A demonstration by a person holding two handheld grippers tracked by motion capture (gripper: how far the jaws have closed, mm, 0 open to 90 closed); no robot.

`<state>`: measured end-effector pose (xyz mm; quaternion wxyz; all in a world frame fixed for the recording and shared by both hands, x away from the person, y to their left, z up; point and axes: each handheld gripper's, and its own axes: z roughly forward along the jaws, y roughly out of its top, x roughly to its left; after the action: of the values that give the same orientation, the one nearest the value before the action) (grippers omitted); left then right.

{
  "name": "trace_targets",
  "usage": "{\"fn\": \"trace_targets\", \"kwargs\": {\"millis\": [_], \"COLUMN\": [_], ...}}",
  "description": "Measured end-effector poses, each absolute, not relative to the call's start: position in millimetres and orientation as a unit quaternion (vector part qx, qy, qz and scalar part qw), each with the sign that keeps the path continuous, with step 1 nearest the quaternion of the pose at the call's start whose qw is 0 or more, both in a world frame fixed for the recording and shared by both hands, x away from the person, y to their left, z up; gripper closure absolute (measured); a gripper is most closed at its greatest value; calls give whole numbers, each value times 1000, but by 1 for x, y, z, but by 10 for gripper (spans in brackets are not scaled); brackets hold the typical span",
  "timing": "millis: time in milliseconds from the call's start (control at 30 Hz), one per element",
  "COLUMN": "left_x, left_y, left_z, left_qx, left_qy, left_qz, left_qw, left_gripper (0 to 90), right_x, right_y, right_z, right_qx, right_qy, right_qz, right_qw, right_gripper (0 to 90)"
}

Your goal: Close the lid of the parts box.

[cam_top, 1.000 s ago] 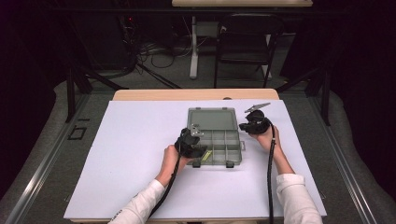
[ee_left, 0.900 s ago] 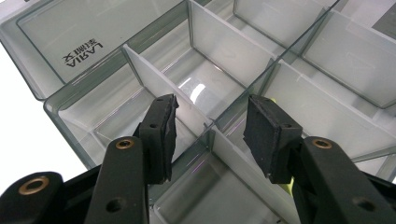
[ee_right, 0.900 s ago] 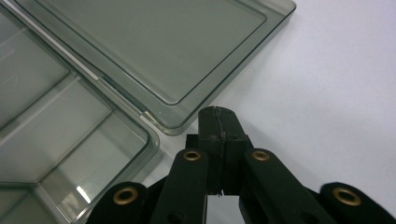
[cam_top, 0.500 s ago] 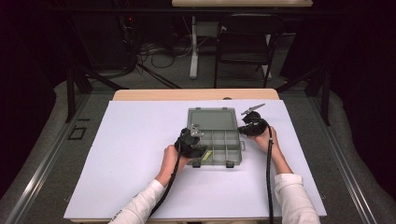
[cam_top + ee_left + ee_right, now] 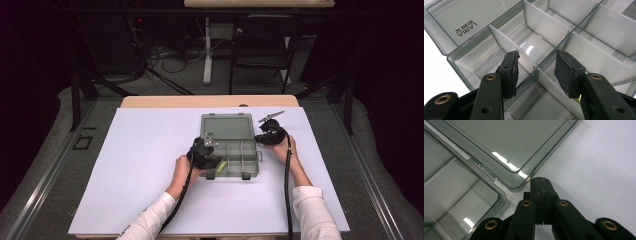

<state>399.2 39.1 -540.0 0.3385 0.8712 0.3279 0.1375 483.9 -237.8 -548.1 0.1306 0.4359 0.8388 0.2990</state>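
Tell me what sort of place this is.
Probably a lab or recording workspace: a white-covered table on its own, cables on the floor behind, an empty chair, dark surroundings. A clear organiser box lies open.

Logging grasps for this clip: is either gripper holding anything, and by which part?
Nothing is held. The left gripper stands open over the organizer box dividers; the right gripper is shut on nothing beside the lid corner.

We see a surface (image 5: 150,165) covered by a white sheet, with a strip of bare wood showing along its far edge. Directly on the sheet lies a clear compartment organizer box (image 5: 235,155), opened flat, its lid (image 5: 226,126) resting on the sheet on the far side of the tray. Beside the lid's corner (image 5: 520,183) the white sheet lies bare. The box sits right of the sheet's middle.
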Motion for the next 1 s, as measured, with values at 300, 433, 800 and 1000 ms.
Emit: {"fn": "trace_targets", "kwargs": {"millis": [300, 433, 800, 1000], "left_x": [399, 399, 399, 399], "left_y": [39, 39, 39, 40], "left_z": [-540, -540, -540, -540], "left_qx": [871, 871, 871, 871], "left_qy": [328, 328, 328, 328], "left_qz": [137, 138, 138, 138], "left_qw": [339, 339, 340, 340], "left_gripper": [539, 539, 539, 538], "right_x": [487, 487, 490, 491], "right_y": [-241, -241, -241, -241], "right_z": [-552, -552, -554, -556], "right_qx": [443, 442, 448, 452], "right_qy": [826, 825, 816, 807], "right_qz": [324, 328, 340, 354], "right_qw": [127, 131, 135, 134], "right_gripper": [900, 900, 900, 900]}}
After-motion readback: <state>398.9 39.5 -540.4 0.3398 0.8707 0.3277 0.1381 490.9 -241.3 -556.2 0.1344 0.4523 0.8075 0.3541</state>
